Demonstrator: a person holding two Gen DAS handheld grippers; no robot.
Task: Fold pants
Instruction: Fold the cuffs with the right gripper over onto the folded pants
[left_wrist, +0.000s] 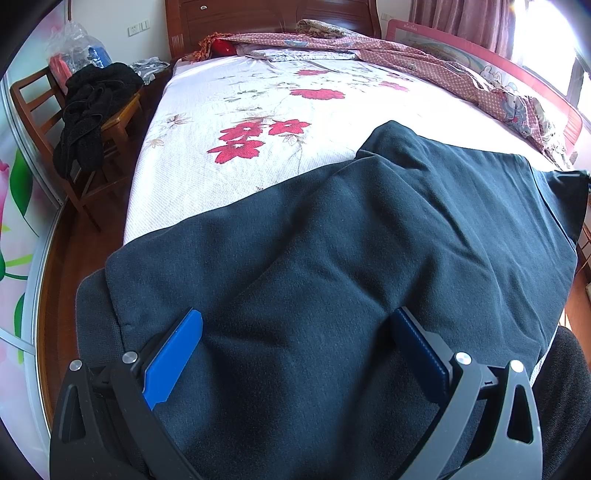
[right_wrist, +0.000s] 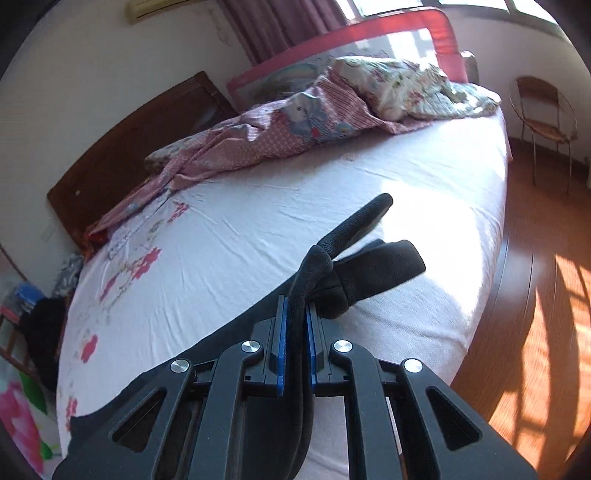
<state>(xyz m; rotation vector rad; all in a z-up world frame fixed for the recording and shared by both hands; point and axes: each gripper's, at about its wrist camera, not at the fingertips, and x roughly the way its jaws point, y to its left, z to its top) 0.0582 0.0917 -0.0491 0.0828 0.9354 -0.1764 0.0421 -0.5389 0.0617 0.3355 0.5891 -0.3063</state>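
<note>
Your pants (left_wrist: 332, 236) lie across the lower half of the left view, spread on the bed (left_wrist: 236, 110). They look soft and limp, fairly thick knit; expect them to sag and drape, so take them at hems or the waistband edge. Your left gripper (left_wrist: 295, 354) stands wide over the cloth, gripping nothing. Only the right view shows your right gripper (right_wrist: 295, 325) clamped narrow on a bunched edge of pants, lifted at frame centre.
</note>
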